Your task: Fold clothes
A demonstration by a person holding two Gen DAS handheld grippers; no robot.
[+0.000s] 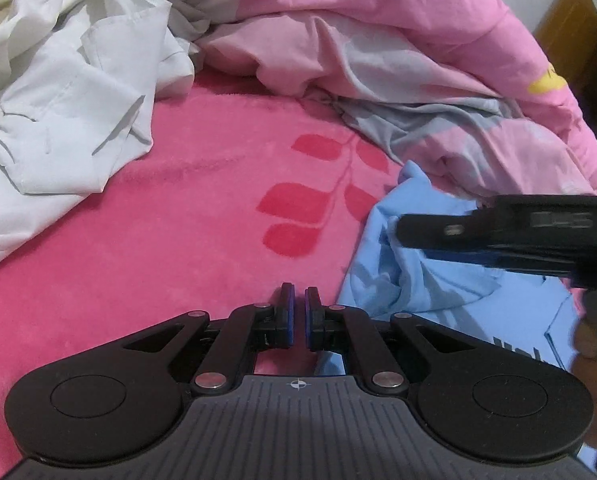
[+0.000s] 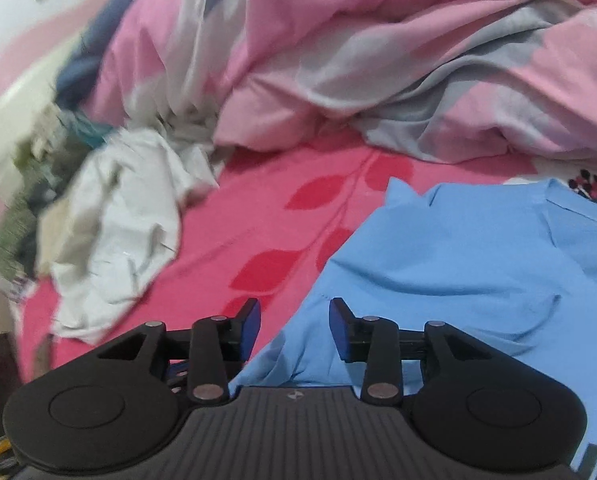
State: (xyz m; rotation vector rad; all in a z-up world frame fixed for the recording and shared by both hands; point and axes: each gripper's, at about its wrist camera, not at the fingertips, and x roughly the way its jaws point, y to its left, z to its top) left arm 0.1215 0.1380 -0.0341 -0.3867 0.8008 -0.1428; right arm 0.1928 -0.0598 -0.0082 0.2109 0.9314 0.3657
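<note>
Blue T-shirt (image 2: 458, 264) lies rumpled on the pink blanket (image 1: 186, 208), just below the heaped pink-and-grey duvet (image 1: 378, 40). Right gripper (image 2: 294, 330) hangs over the shirt's near hem, fingers parted, nothing clamped between them. Left gripper (image 1: 297, 316) hovers above bare blanket beside the shirt, fingers nearly together and empty. White garment (image 1: 66, 100) sits crumpled well apart.
</note>
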